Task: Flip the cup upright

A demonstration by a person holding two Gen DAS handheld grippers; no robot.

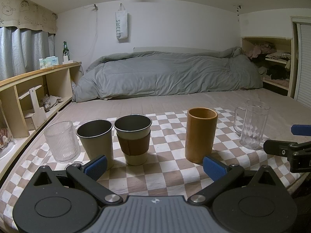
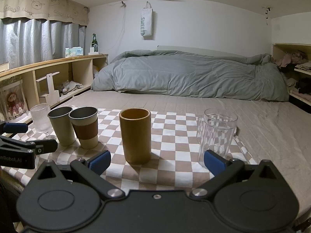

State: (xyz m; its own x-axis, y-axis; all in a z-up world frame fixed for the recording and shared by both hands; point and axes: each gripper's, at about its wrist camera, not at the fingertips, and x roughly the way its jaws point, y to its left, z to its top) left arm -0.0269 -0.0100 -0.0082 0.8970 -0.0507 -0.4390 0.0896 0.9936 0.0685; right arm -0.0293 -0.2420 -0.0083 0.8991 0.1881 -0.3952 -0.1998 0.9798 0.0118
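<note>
Both hand-held grippers hover low and level over the checkered cloth [image 1: 171,170], jaws spread wide and empty: left hand-held gripper [image 1: 154,168] facing the sleeved cup [image 1: 133,141], right hand-held gripper [image 2: 157,162] facing the upright wooden cup [image 2: 136,136].

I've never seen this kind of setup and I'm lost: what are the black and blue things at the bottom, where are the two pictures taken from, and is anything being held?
They are two hand-held grippers, each with a camera looking along its fingers. One picture comes from the left gripper, the other from the right gripper. Both are open and hold nothing. On the checkered cloth stand five cups, all upright: a ribbed glass, two metal cups, a brown cup and a clear mug.
</note>
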